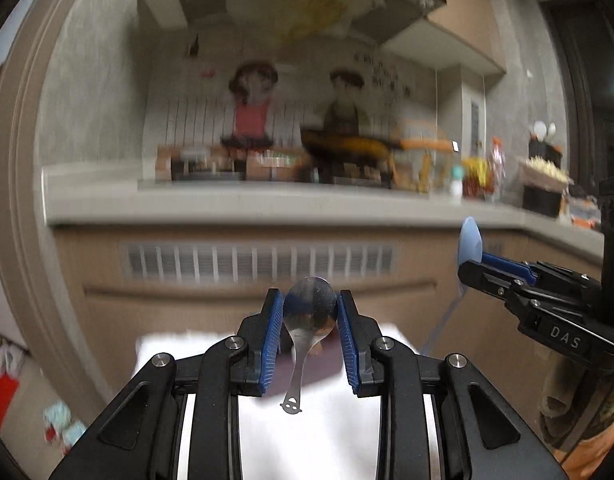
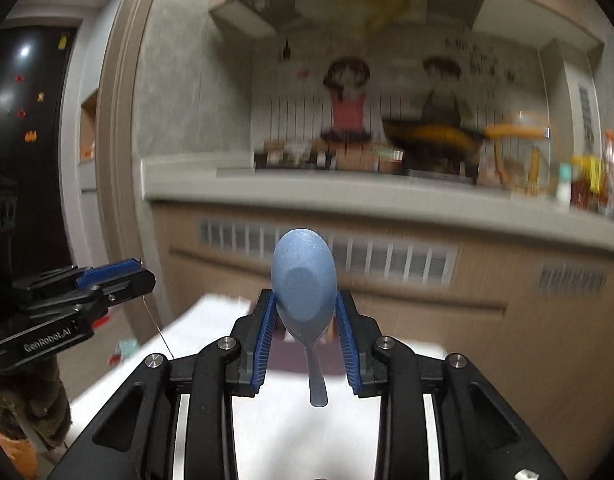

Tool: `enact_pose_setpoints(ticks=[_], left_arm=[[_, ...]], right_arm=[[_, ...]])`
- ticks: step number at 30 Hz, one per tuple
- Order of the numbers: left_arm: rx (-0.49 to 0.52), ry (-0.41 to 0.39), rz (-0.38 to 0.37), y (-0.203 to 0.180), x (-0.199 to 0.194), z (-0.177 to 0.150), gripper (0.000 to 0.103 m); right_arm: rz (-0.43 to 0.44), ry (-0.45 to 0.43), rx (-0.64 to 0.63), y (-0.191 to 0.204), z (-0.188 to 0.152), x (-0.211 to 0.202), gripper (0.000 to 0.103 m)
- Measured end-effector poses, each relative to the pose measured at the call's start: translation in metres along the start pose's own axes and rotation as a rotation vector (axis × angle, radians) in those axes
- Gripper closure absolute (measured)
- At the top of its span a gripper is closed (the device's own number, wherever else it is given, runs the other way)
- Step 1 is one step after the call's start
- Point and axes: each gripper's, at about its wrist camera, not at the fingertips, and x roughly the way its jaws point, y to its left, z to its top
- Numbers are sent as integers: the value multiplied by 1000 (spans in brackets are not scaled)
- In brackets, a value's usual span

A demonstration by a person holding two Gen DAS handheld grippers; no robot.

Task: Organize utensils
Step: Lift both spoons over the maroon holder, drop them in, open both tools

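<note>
The metal spoon (image 1: 310, 312) sits clamped by its bowl between the blue pads of my left tongs (image 1: 310, 308), bowl up, its thin handle hanging down toward me with a small face-like cutout at the end. The blue spoon (image 2: 303, 280) is gripped the same way in my right tongs (image 2: 305, 304): the pads press on the lower sides of the bowl, the rounded tip rising above the fingertips and the short handle dangling below. Both tongs are clenched on their spoons, and both spoons are up in the air, touching nothing else.

From the left camera I see my right tongs (image 1: 471, 268) off to the right with the blue spoon (image 1: 470, 238) sticking up past the tips. From the right camera my left tongs (image 2: 141, 276) show at the left edge, seen side-on; the metal spoon's handle is only a thin line hanging beneath them.

Below and near me lies a white cloth (image 1: 307, 432) with a dark patch (image 2: 291, 356) on it just behind the pads. Farther off stands a beige cabinet front with a slatted vent (image 1: 259, 260), topped by a grey counter (image 1: 267, 204). Blurred jars and bottles crowd the counter, and a cartoon picture of two figures (image 1: 295, 100) covers the wall behind.
</note>
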Motion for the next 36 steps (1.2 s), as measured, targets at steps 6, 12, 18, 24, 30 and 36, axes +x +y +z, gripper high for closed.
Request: enact_pose_setpoints(ticks=[6,12,18,24,30,36], left_arm=[[-33,-46,-39,19,48,55,74],[-66,25,-45,37,113,53,74],[-102,153,-14,58,180,12,74],[-170,284,-22,81,234,-32,74],[-231,397,-40,97,267,-77,50],[-198,364,41,101,249,-94,35]], right_arm=[[0,-66,-6,-16,63,34,74],[-8,-42,-11,-28,68,96,74],[6,93,37,-42,35,174,74],[23,250,85,-52,-9,238,74],[79,411,112,-51,-54,278,64],[50,451,111,-49,-85,278,45]])
